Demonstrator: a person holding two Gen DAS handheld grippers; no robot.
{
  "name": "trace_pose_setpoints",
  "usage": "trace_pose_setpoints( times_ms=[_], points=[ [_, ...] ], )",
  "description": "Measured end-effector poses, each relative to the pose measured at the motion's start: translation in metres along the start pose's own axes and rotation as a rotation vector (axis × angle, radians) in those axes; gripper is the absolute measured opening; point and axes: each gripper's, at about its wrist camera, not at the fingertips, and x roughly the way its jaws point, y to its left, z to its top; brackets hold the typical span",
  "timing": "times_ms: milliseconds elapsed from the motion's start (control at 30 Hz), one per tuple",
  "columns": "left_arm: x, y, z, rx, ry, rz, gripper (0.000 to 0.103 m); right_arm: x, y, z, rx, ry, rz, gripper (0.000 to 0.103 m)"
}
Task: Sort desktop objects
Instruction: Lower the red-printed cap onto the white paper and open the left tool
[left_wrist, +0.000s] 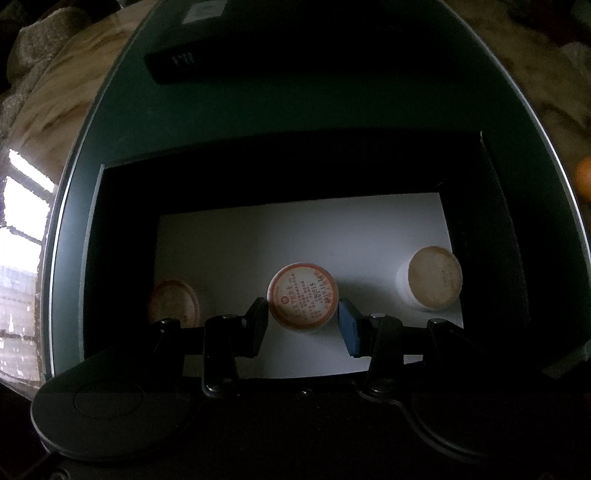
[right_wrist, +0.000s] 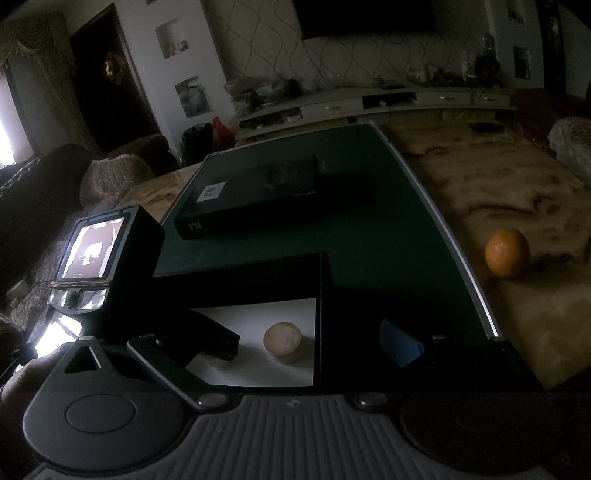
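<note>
Our left tongs (left_wrist: 302, 325) pinch the little round tub (left_wrist: 303, 301) inside the black box (left_wrist: 122, 229). Our right tongs (right_wrist: 314, 347) are spread. A loose pinch drops the tub.

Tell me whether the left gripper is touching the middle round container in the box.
Cannot tell. In the left wrist view the left gripper brackets the middle container; the pads meet its outline, but no contact shows plainly.

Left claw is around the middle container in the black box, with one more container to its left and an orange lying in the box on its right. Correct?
Not quite. In the left wrist view the left claw brackets the middle container in the black box, with a container to its left, but on its right is another container. The orange sits outside, beyond the green mat, as the right wrist view shows.
</note>
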Motion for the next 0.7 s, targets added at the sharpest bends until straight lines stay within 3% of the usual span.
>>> trace_pose_setpoints(
  times_ms=[433, 567, 700],
  points=[
    [-0.003, 0.001, -0.002, 0.002, -0.002, -0.017, 0.041, 0.001, 0.002, -0.001, -0.005, -0.003, -0.002, 0.103],
    [-0.010, 0.003, -0.003, 0.003, -0.021, -0.026, 0.050, 0.000, 0.003, -0.001, -0.007, -0.005, -0.001, 0.103],
    [-0.021, 0.008, -0.005, -0.001, -0.043, -0.037, 0.052, 0.000, 0.003, -0.001, -0.009, -0.007, 0.000, 0.103]
  ],
)
